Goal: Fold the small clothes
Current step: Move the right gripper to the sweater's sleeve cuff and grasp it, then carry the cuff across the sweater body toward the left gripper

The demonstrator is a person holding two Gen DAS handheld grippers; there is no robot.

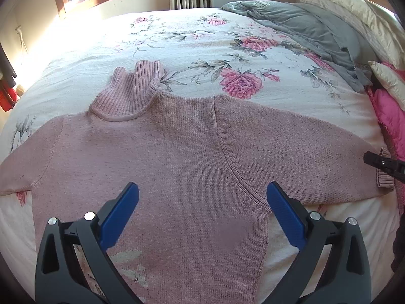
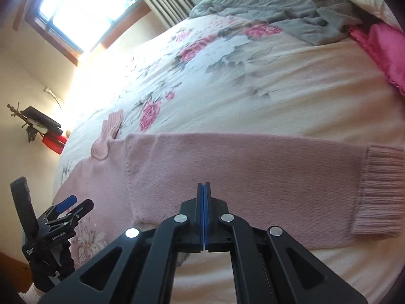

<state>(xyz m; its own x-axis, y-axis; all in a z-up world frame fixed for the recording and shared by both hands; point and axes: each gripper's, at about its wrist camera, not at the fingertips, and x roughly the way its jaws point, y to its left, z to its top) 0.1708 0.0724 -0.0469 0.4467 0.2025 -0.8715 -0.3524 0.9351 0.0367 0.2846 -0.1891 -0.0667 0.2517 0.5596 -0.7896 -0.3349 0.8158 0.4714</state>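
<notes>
Sweater, pink knit with a ribbed turtleneck collar, lies spread flat on the floral bedspread, body toward the near edge, both sleeves stretched sideways. Left gripper hovers above the torso with its blue-padded jaws spread wide, grasping nothing. Right gripper sits low beside the lower edge of the right sleeve, jaws pressed together; whether a pinch of knit lies between the pads cannot be told from this angle, though none shows. Judged by its drape, the garment is light, soft and limp, likely stretchy and prone to sag between two holds; the knit should grip well against rubber pads. Sensible holds appear to be the ribbed cuff or the sleeve's edge, and the shoulder seam. A grey blanket lies well apart.
</notes>
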